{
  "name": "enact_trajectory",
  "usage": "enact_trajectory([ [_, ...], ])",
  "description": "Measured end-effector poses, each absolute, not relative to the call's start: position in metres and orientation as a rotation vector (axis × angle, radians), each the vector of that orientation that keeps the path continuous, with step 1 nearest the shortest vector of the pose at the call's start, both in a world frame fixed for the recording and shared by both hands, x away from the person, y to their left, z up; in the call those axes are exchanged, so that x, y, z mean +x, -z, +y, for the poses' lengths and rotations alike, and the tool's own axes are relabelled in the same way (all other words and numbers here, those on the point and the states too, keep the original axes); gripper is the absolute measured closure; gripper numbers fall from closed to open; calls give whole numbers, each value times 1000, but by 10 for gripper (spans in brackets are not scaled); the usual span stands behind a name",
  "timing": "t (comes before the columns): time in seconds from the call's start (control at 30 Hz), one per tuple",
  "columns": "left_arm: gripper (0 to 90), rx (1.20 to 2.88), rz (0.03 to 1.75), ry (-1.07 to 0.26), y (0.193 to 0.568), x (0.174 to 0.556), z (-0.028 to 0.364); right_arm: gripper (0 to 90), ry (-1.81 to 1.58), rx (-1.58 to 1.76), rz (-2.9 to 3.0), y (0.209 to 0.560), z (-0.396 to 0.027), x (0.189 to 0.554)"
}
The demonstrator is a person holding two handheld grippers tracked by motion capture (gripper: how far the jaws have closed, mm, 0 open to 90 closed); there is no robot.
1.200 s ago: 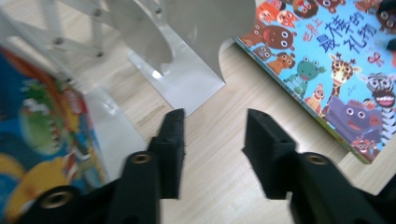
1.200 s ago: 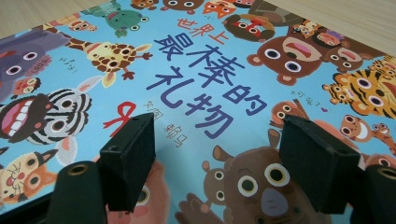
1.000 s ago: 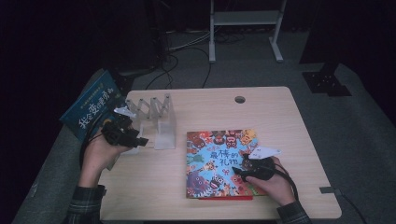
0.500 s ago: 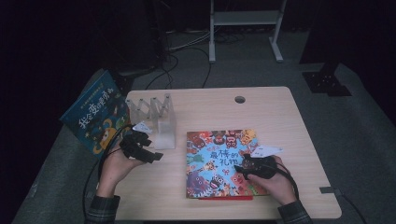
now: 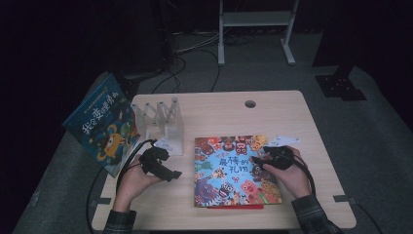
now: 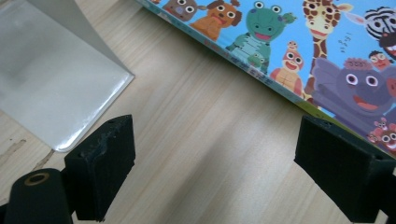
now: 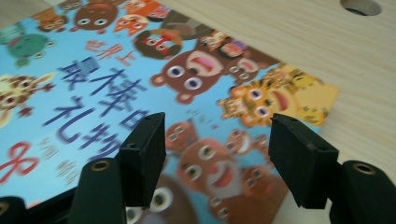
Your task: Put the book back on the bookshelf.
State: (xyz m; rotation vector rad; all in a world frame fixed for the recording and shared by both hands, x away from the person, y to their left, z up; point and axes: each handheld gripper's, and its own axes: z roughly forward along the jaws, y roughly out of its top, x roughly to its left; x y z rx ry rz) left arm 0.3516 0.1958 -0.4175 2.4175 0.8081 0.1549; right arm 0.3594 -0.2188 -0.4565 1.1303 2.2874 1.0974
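Book (image 5: 234, 170): lying flat on the table (image 5: 292, 112), cover up, right of the rack (image 5: 163, 122).
Left gripper (image 5: 173, 174): hovering low beside the book's left edge; jaws have just been opening, now wide, nothing between them.
Right gripper (image 5: 258, 163): hanging over the cover's right part; jaws narrow, gripping nothing.
Step, as judged: taking the book by an edge.
Doing it well: keeping the left jaws level with the tabletop, sliding one under the edge, right gripper steadying the cover against sliding.
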Motion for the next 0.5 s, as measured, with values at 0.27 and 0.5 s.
enact_trajectory([
  [0.27,117,2406,773,-121,426,348,192,353,-1057,1230,2247,454,-229,396],
  [0.5,117,2415,763,-111,431,347,188,343,-1053,1295,2240,458,-229,415],
])
